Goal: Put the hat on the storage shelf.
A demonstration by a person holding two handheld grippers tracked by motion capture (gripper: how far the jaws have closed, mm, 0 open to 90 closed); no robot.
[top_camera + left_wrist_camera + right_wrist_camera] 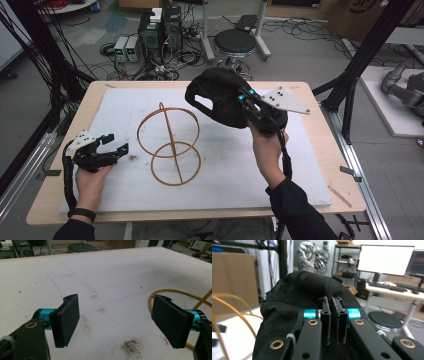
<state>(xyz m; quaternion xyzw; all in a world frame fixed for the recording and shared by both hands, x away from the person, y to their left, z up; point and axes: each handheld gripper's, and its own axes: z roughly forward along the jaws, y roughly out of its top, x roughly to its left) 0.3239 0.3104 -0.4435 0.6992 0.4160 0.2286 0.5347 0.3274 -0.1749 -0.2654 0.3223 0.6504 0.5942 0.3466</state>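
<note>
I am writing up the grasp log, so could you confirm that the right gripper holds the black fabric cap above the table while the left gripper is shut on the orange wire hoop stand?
Not quite. The right gripper does hold the black fabric cap aloft, but the left gripper is open: the left gripper view shows its fingers wide apart over the white mat, with the orange wire hoop stand beside it, ungrasped.

Dim, even light; monitor (385, 259) glares, background perhaps slightly blurred.

tongs (331, 315) pinched on black mesh cap (304, 292) | orange wire hoop (234, 307) at left | monitor (384, 260) behind
</note>
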